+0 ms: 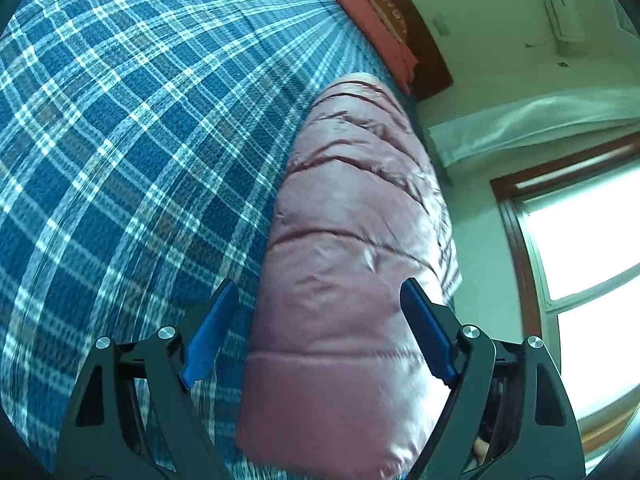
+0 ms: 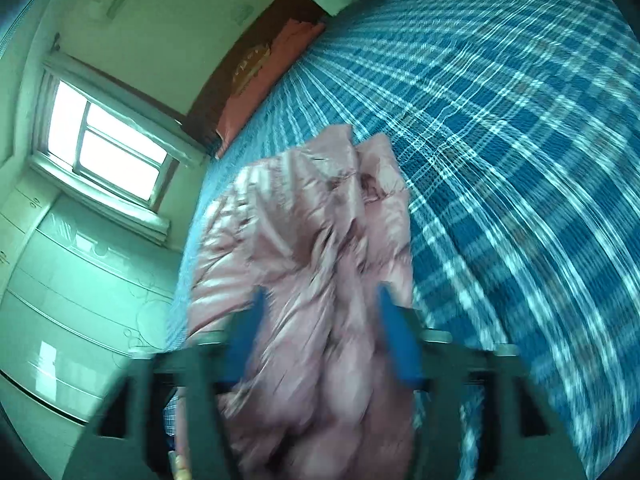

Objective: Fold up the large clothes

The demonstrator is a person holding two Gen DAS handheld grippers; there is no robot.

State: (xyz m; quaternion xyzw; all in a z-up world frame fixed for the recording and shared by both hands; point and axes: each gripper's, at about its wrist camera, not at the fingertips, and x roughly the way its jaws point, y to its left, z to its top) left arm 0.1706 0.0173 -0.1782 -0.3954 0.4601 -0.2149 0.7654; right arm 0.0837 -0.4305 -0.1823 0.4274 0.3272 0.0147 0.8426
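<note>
Looks maybe halfway, judging by how things lie. Pink puffer jacket (image 1: 344, 248) laid out on the bed with the blue plaid bedspread (image 1: 120, 140), near the edge on the window side. From the left wrist view: a long, fairly tidy quilted slab, ribbed hem band nearest the camera, sides seemingly tucked in already. From the right wrist view: a lot messier, crumpled folds bunched up toward the far end (image 2: 320, 220), so definitely not a finished fold. Probably still left: flattening that bunched part and doubling the length over. Just a guess though.

Left claw (image 1: 320, 332) spread wide, blue pads either side of the jacket's lower part, nothing pinched between them, hovering right over the fabric. Right claw (image 2: 320, 332) heavily blurred, pads also apart with jacket showing in the gap. Looks wide, not clamped on anything as far as visible.

Around the place: reddish-pink pillow (image 1: 360, 12) up by a dark wooden headboard (image 2: 224, 92), well apart from the jacket. Bright window (image 2: 104, 144) and a pale cabinet with drawer fronts (image 2: 72, 300) beside the bed. Wall AC unit (image 1: 560, 4) high up.

In the way: nothing really, loads of free bedspread next to the jacket. Only annoyances likely the puffy slippery shell springing back, plus the bed edge close by.
</note>
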